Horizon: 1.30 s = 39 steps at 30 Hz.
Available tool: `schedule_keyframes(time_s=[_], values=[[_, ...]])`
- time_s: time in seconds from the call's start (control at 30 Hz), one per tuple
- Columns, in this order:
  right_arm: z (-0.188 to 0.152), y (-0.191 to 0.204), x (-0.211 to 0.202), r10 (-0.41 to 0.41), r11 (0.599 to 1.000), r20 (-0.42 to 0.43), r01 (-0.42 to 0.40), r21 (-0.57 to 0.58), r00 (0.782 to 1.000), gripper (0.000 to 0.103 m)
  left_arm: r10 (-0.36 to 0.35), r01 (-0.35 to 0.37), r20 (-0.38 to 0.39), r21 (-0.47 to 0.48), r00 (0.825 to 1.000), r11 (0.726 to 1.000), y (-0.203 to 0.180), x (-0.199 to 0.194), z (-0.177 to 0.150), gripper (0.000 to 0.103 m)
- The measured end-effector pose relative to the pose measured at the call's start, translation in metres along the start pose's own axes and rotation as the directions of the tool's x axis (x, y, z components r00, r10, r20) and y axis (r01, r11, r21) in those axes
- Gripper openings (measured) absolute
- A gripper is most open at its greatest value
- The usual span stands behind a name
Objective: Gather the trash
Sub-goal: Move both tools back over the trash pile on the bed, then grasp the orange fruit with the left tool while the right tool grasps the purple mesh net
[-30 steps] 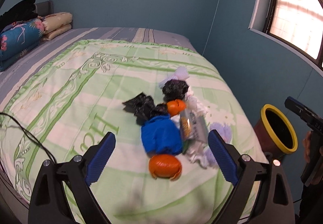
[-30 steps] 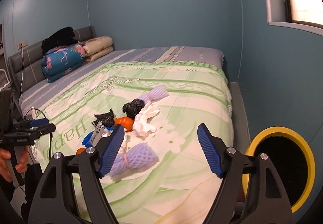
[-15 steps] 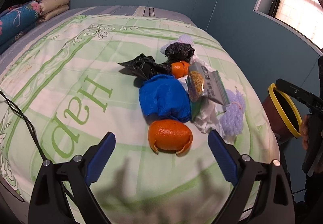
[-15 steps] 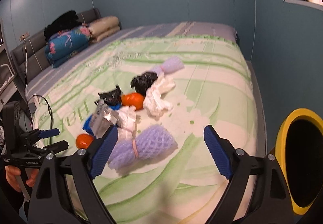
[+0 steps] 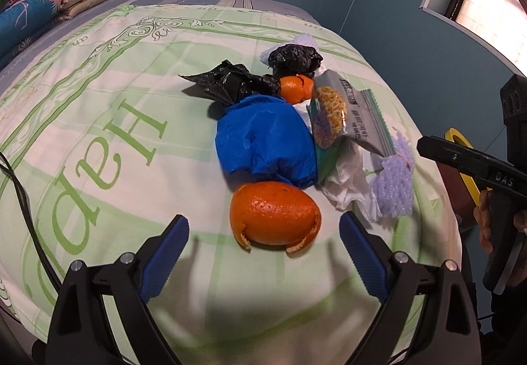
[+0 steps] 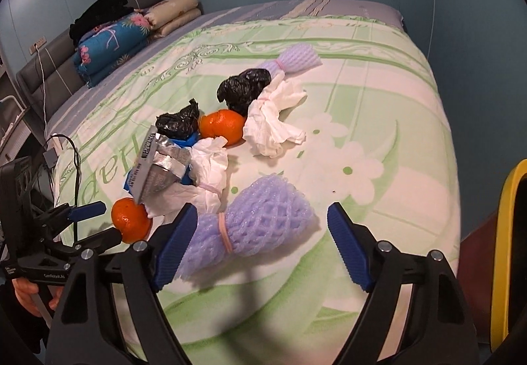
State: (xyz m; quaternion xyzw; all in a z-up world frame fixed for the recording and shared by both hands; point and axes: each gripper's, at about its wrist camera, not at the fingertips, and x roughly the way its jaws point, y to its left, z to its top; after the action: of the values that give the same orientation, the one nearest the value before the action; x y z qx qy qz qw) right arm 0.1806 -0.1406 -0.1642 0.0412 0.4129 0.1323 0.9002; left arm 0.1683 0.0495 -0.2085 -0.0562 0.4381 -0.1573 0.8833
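A pile of trash lies on the green bedspread (image 5: 98,141). In the left wrist view my left gripper (image 5: 263,244) is open and empty, its jaws either side of an orange peel (image 5: 275,216). Behind it lie a blue plastic bag (image 5: 263,141), black bags (image 5: 230,83), a silver snack packet (image 5: 349,114) and white tissue (image 5: 349,187). In the right wrist view my right gripper (image 6: 262,238) is open and empty around a purple foam fruit net (image 6: 257,220). A second net (image 6: 293,58) lies farther back. The left gripper (image 6: 89,223) shows at the left there.
A bin with a yellow rim (image 6: 507,233) stands on the floor right of the bed; it also shows in the left wrist view (image 5: 461,164). Folded quilts and pillows (image 6: 125,32) lie at the headboard. A black cable (image 5: 23,207) runs over the bed's left edge.
Both grippers have moved forward and down toward the trash pile. The orange peel now sits between the left jaws and the purple net between the right jaws.
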Motion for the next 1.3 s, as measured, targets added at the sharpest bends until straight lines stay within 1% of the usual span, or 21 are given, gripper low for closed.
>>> schedule_keyframes(time_s=[0.07, 0.17, 0.23, 0.3, 0.37, 0.4, 0.43, 0.57, 0.6, 0.63, 0.67, 0.7, 0.83, 0.87, 0.93, 1.0, 1.13, 1.3], values=[[0.001, -0.001, 0.005, -0.011, 1.0, -0.009, 0.011, 0.003, 1.0, 0.074, 0.004, -0.004, -0.001, 0.002, 1.0, 1.0, 0.0, 0.002, 0.001, 0.089], [0.002, -0.004, 0.013, -0.016, 1.0, -0.025, 0.016, 0.012, 1.0, 0.073, 0.02, -0.02, -0.008, 0.008, 1.0, 1.0, 0.001, 0.007, 0.002, 0.089], [0.002, -0.005, 0.018, -0.017, 1.0, -0.038, 0.017, 0.018, 0.999, 0.07, 0.016, -0.016, -0.019, -0.006, 1.0, 1.0, 0.004, 0.012, 0.004, 0.084], [0.001, -0.003, 0.022, -0.021, 1.0, -0.051, 0.022, 0.01, 0.998, 0.066, -0.007, 0.006, -0.028, -0.018, 1.0, 1.0, 0.006, 0.016, 0.006, 0.08], [0.001, -0.002, 0.026, -0.022, 1.0, -0.055, 0.023, 0.006, 0.998, 0.066, -0.022, 0.021, -0.041, -0.016, 0.999, 1.0, 0.004, 0.02, 0.007, 0.075], [0.002, -0.002, 0.028, -0.025, 1.0, -0.059, 0.026, 0.005, 0.998, 0.065, -0.023, 0.022, -0.048, -0.009, 0.999, 1.0, 0.001, 0.022, 0.007, 0.069], [0.002, -0.001, 0.03, -0.025, 1.0, -0.064, 0.025, 0.006, 0.998, 0.064, -0.019, 0.019, -0.054, -0.003, 0.998, 1.0, 0.0, 0.024, 0.006, 0.067], [0.001, 0.001, 0.033, -0.025, 1.0, -0.066, 0.025, 0.0, 0.997, 0.06, -0.001, 0.003, -0.06, 0.036, 0.998, 0.999, -0.007, 0.028, 0.003, 0.06], [0.001, 0.001, 0.033, -0.026, 1.0, -0.066, 0.027, 0.003, 0.997, 0.057, -0.001, 0.003, -0.058, 0.037, 0.998, 0.999, -0.007, 0.028, 0.003, 0.058], [0.001, 0.001, 0.034, -0.028, 1.0, -0.068, 0.028, 0.004, 0.997, 0.051, -0.004, 0.006, -0.057, 0.033, 0.998, 0.999, -0.006, 0.028, 0.003, 0.056], [0.001, 0.001, 0.034, -0.032, 0.999, -0.067, 0.032, 0.0, 0.997, 0.047, -0.005, 0.007, -0.056, 0.029, 0.998, 1.0, -0.005, 0.028, 0.003, 0.054], [0.001, 0.002, 0.035, -0.037, 0.999, -0.068, 0.036, -0.006, 0.997, 0.038, -0.005, 0.006, -0.056, 0.029, 0.998, 1.0, -0.004, 0.027, 0.004, 0.053], [0.001, 0.007, 0.036, -0.021, 1.0, -0.075, 0.02, -0.019, 0.997, 0.019, -0.001, 0.003, -0.056, 0.037, 0.998, 0.999, -0.004, 0.026, 0.003, 0.05], [0.001, 0.008, 0.036, -0.029, 0.999, -0.073, 0.027, -0.028, 0.997, 0.017, 0.001, 0.001, -0.056, 0.037, 0.998, 0.999, -0.004, 0.026, 0.003, 0.05], [0.001, 0.011, 0.035, -0.035, 0.999, -0.062, 0.032, -0.038, 0.997, 0.01, 0.003, -0.001, -0.057, 0.039, 0.998, 0.999, -0.004, 0.025, 0.003, 0.049], [0.001, 0.011, 0.033, -0.047, 0.998, -0.054, 0.045, -0.045, 0.997, 0.005, 0.001, 0.001, -0.058, 0.036, 0.998, 0.999, -0.003, 0.023, 0.002, 0.049], [0.002, 0.009, 0.023, -0.047, 0.998, -0.034, 0.045, -0.04, 0.998, 0.005, -0.009, 0.01, -0.061, 0.019, 0.998, 1.0, 0.0, 0.018, 0.001, 0.049], [0.006, 0.006, 0.001, -0.035, 0.999, 0.019, 0.035, -0.028, 0.999, 0.005, -0.013, 0.014, -0.05, 0.007, 0.999, 1.0, 0.003, 0.007, 0.0, 0.048]])
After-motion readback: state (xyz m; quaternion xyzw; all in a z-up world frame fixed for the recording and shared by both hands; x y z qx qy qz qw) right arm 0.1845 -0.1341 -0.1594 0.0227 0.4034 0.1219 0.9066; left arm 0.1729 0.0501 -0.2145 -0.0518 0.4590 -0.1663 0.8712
